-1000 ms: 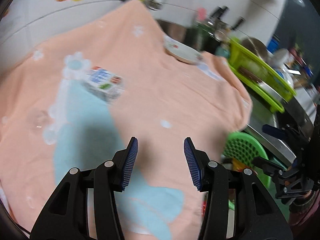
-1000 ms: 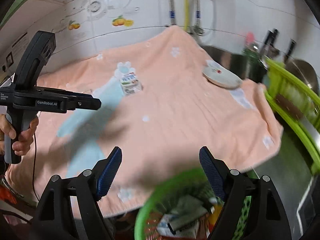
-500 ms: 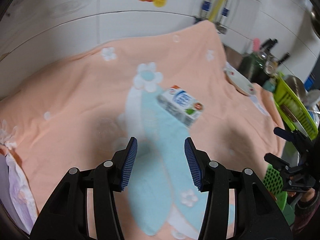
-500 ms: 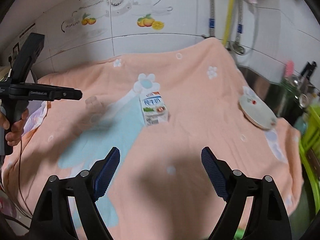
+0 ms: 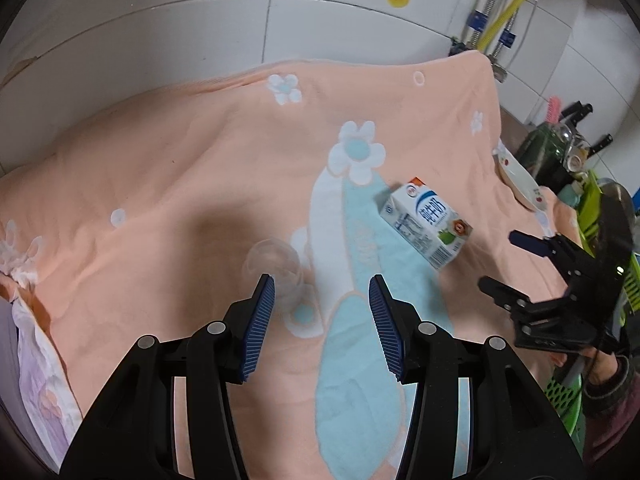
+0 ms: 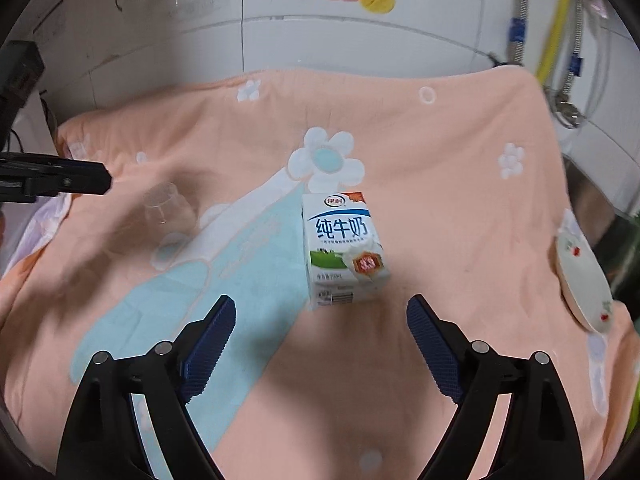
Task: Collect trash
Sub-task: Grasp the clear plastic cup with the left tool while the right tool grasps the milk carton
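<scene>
Mostly the scene is a peach blanket (image 6: 440,208) with white flowers and a pale blue patch, spread over a counter against a white tiled wall (image 6: 320,48) that carries fruit stickers. On the blanket, near its middle, lies the milk carton (image 6: 344,248): a small white box on its side, printed with blue characters, a green meadow strip and a red seal, its top end towards the wall. It rests at the edge of the blue patch, just below a large white flower. The left wrist view shows the same carton (image 5: 426,224) lying at an angle, right of centre.

To the carton's left, well apart from it, a clear plastic cup (image 6: 168,208) lies on the blanket, hard to make out against the cloth. At the blanket's right edge sits a white plate (image 6: 584,280) with small red marks; whether anything is on it cannot be told. Pipes and a yellow hose (image 6: 556,28) run down the wall at the far right.

Nothing lies between the carton and the right gripper (image 6: 320,340), whose jaws have just been opening and stand wide and empty, just short of the carton. The left gripper (image 5: 322,320) hovers near the cup with its jaws partly apart and empty.

A green basket (image 5: 564,392) shows at the lower right of the left wrist view, contents hidden.
</scene>
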